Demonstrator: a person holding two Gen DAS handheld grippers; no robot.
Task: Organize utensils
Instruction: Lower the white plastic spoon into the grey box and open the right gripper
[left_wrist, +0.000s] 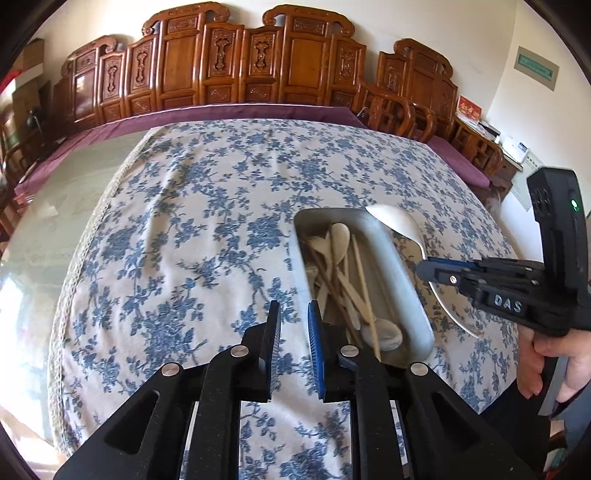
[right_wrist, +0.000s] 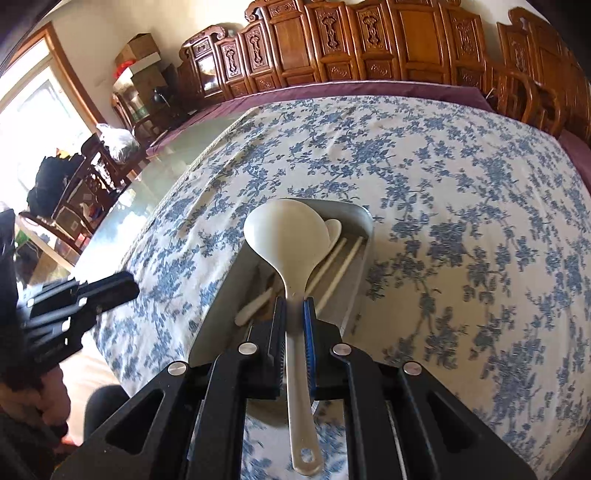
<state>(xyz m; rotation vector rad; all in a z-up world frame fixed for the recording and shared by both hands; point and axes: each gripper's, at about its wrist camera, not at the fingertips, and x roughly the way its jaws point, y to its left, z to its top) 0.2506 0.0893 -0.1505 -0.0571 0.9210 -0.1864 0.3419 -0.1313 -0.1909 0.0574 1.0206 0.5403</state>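
right gripper (right_wrist: 294, 306): I have it clamped on the neck of the white ladle (right_wrist: 286, 236), just below the bowl; the long handle runs back between the fingers toward the camera.
ladle position: bowl hangs over the far end of the metal tray (right_wrist: 364, 221), not resting on anything I can see.
left gripper (left_wrist: 294, 314): narrow gap, nothing between the pads, held above the cloth just left of the tray.
tray contents: small spoons (left_wrist: 340, 236) and chopsticks (left_wrist: 364, 280) lie lengthwise, crossed in a loose pile.
bench: covered by blue floral cloth (left_wrist: 184, 221); tray sits on it near my edge.
handling, ladle: looks like light stiff plastic, smooth, so I judge it can pivot in a neck grip; bowl-heavy, so it may droop.
grip advice: current hold near the bowl keeps swing small; I'd keep it.
handling, chopsticks: thin, light, roll easily; take them mid-length, across the shaft.
step, my read: ladle is on its way into the tray, lengthwise alongside the rest.
risk: bowl may catch the tray rim or land on the pile and sit proud.
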